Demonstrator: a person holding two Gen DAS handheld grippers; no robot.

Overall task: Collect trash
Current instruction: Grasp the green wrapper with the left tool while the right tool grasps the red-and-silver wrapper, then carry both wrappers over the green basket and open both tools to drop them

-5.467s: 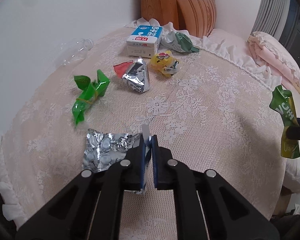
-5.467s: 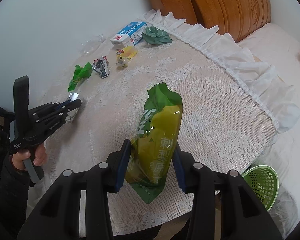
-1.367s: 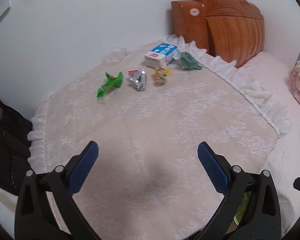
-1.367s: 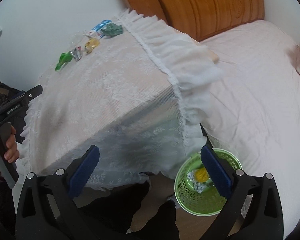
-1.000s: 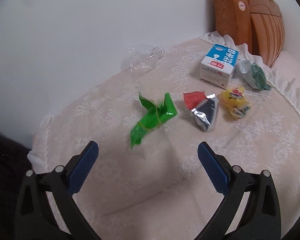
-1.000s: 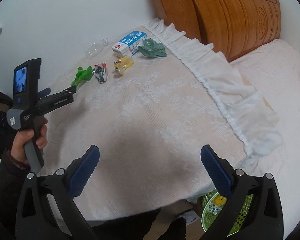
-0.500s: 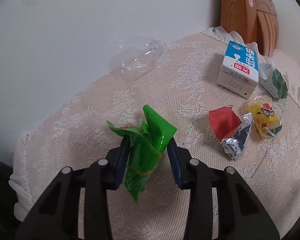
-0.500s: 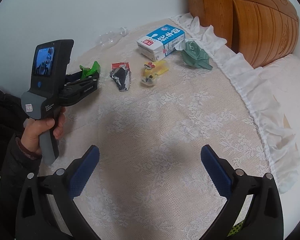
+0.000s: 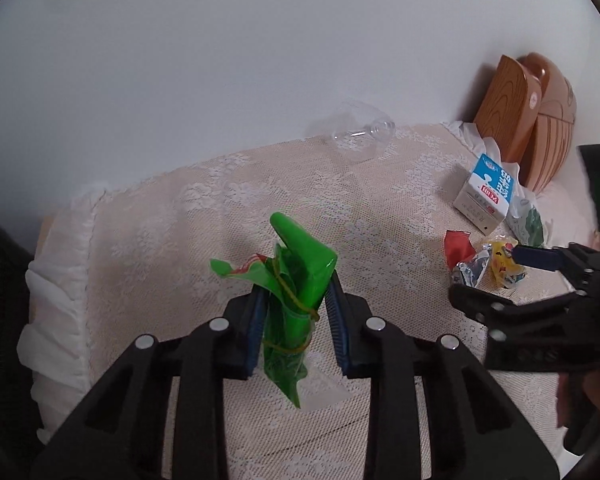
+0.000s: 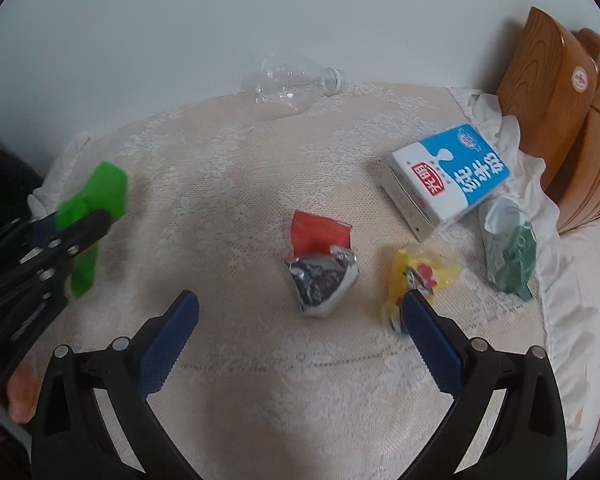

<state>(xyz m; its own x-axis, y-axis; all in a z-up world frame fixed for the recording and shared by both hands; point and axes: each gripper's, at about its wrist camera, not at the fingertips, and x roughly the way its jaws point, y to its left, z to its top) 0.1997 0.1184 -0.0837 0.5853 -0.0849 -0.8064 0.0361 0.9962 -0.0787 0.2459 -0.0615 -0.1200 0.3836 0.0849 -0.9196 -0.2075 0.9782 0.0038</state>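
The left gripper (image 9: 296,320) was clamped on a green wrapper (image 9: 294,280) bound with a rubber band, its blue pads pressing both sides and the wrapper standing upright between them, lifted off the lace cloth (image 9: 180,240) near the table's left edge. The right gripper (image 10: 300,332) hung with its jaws spread wide and nothing between them, low over the near middle of the table. Just past its fingertips lay a crumpled foil packet (image 10: 320,276) with a red torn flap, framed between the two pads, and beside it, touching the right pad's tip, a yellow wrapper (image 10: 420,276). Farther back toward the right edge lay a blue-and-white milk carton (image 10: 448,180) on its side, with a grey-green crumpled bag (image 10: 508,248) just beside it against the white frill. At the far edge, against the wall, a clear plastic bottle (image 10: 292,80) lay on its side. Beyond the far right corner stood a wooden headboard (image 10: 552,112).
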